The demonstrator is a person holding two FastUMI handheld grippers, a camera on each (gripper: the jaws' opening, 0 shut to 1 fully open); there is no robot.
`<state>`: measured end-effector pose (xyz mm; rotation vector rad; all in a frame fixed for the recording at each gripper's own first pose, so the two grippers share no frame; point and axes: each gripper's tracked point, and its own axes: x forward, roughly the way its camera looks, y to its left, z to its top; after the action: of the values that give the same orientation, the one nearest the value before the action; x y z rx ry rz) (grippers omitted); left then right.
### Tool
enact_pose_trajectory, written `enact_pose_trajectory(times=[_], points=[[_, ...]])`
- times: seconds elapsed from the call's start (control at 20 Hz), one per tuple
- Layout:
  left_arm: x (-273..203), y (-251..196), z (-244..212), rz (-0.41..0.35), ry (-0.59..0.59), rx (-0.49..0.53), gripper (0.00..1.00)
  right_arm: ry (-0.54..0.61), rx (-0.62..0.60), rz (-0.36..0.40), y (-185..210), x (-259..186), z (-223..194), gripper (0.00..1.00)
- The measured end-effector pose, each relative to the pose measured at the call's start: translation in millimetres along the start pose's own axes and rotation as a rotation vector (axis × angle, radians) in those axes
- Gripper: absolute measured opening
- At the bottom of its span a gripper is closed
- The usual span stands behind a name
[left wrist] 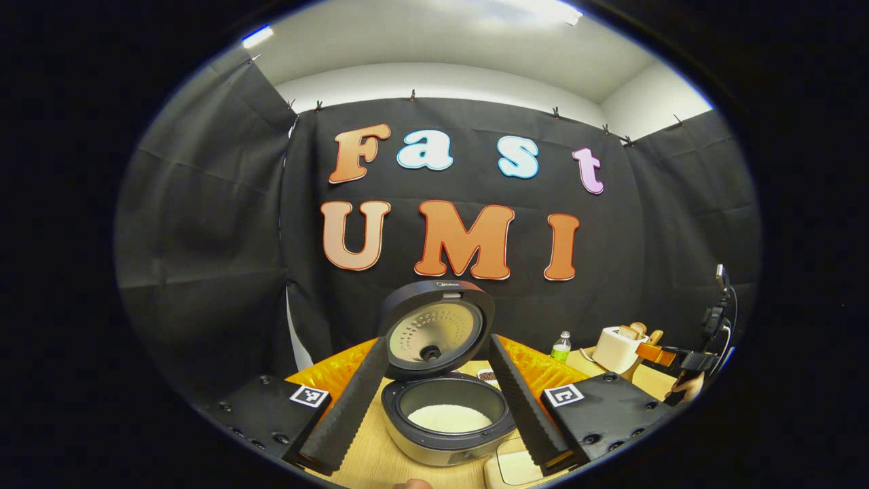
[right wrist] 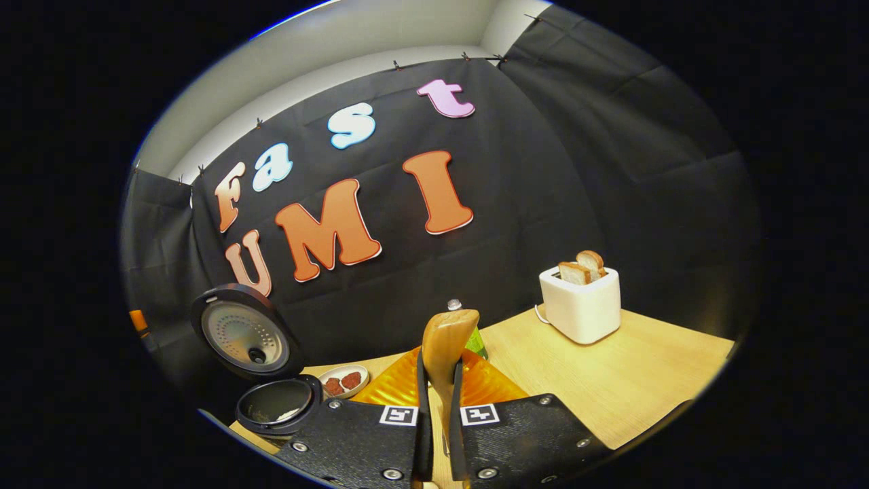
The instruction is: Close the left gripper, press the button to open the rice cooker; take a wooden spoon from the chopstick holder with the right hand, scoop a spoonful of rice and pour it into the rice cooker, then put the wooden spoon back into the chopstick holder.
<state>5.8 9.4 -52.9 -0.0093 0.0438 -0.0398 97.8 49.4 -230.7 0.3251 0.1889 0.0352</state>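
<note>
Rice cooker (left wrist: 445, 414) sits on the counter (right wrist: 611, 380) w/ lid (left wrist: 434, 329) swung fully up; white rice visible in the inner pot, so the button step looks done. Left hand-held gripper (left wrist: 441, 401) hangs in front of the cooker, fingers spread wide to either side of the pot, gripping nothing.

Right hand-held gripper (right wrist: 438, 407) is pinching the wooden spoon (right wrist: 445, 346) by its handle, both fingers pressed on it; bowl of the spoon stands up above the fingertips, near upright; can't tell if any rice is in it. From the right gripper view the cooker (right wrist: 278, 404) lies off to the left, well apart from the spoon. Chopstick holder not identifiable.

Handling, as a guess: spoon is light, stiff, smooth wood; could twist or slip in a narrow pinch, so hold on the handle, mid-length, firm. Loose rice spills easily; keep bowl level till over the pot. Lid is hinged and upright; avoid knocking it on approach.

Also about: toaster (right wrist: 580, 302) w/ bread slices, small dish (right wrist: 343, 382) beside the cooker, a bottle (left wrist: 561, 346).
</note>
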Motion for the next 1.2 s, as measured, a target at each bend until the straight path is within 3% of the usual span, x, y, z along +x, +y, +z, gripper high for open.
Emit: enact_pose_trajectory(times=[0.4,0.75,0.85,0.9,0.95,1.0,1.05,1.15,1.2], points=[[3,-24,-3,-0.019,-0.001,0.03,1.0,0.079,0.063,-0.001,-26,24,-50,0.1],[10,-28,-2,-0.011,-0.005,0.018,0.99,0.105,0.066,-0.026,-39,26,-65,0.22],[12,-26,-1,0.001,-0.006,0.025,1.0,0.053,0.017,-0.048,-46,21,-49,0.33],[12,-24,0,0.008,-0.006,0.034,0.99,0.04,0.001,-0.051,-48,17,-42,0.55],[13,-23,2,0.018,-0.008,0.041,0.98,0.034,-0.014,-0.057,-50,13,-36,0.56],[14,-24,1,0.016,-0.004,0.047,0.99,0.028,-0.031,-0.061,-53,9,-30,0.8],[13,-31,2,0.0,-0.003,0.053,0.97,0.019,-0.05,-0.071,-56,3,-24,0.81],[15,-33,7,0.002,-0.013,0.07,0.97,-0.01,-0.094,-0.088,-61,-8,-11,0.94],[17,-34,7,0.005,-0.01,0.071,0.97,-0.019,-0.111,-0.096,-63,-14,-5,0.94]])
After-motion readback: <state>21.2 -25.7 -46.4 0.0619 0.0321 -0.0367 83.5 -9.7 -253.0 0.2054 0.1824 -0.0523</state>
